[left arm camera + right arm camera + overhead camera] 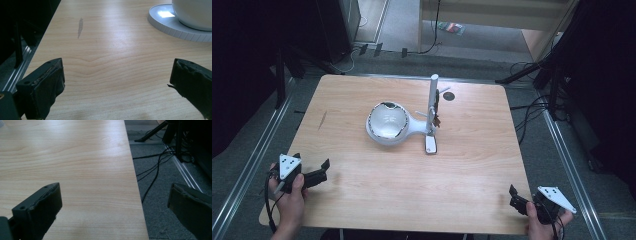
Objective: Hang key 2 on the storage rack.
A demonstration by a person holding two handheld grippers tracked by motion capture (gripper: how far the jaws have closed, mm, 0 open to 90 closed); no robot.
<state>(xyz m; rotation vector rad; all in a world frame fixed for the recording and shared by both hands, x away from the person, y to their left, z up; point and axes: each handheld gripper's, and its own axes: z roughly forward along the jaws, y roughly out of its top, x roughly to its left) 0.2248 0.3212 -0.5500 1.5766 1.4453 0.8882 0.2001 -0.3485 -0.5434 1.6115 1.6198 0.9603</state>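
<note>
A white round lamp head lies at the table's middle, joined by a neck to an upright white post on a small base. In the left gripper view its ribbed white rim sits at the upper right. My left gripper rests at the near left of the wooden table, held by a hand; its jaws stand wide apart with bare wood between them. My right gripper is at the near right corner, open, its jaws straddling the table's right edge.
A small dark round spot lies behind the post. A grey scuff marks the wood at the left. Metal floor rails run along both sides. Cables and stand legs lie on the grey carpet to the right.
</note>
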